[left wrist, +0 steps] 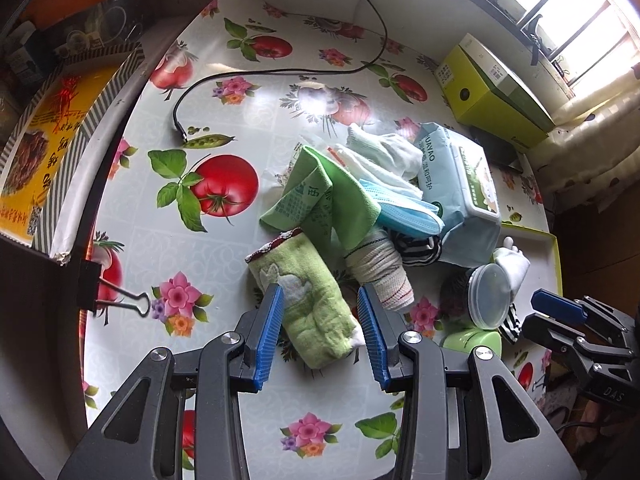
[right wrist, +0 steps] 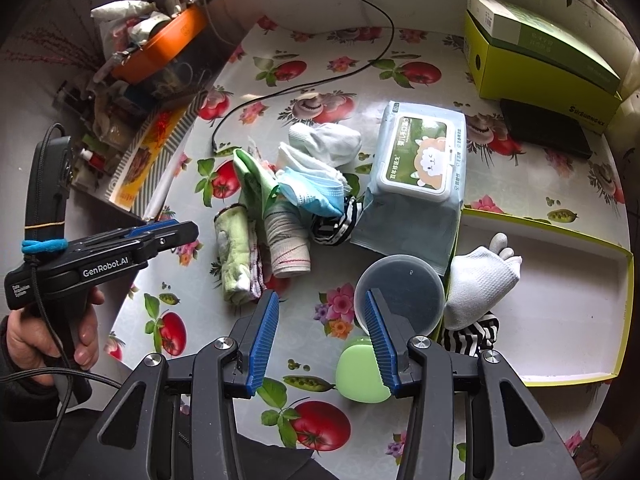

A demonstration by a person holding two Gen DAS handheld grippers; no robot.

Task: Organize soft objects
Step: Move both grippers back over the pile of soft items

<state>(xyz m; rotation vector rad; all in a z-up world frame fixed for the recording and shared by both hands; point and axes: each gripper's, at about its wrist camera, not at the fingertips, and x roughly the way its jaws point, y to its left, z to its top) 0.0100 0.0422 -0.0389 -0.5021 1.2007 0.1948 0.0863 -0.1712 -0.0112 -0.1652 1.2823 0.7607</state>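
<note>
Left gripper (left wrist: 320, 336): jaws wide, straddling the rolled green towel (left wrist: 308, 300) but gripping nothing; lower squarely before closing, clear of the bandage roll (left wrist: 380, 276) alongside. Right gripper (right wrist: 322, 336): half open, empty. The white glove (right wrist: 480, 284) already lies in the tray (right wrist: 560, 240) beyond.

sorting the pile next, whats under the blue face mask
The blue face mask lies over a striped black-and-white cloth and the top of the rolled bandage, with a white cloth behind it. Anything deeper is covered.
</note>
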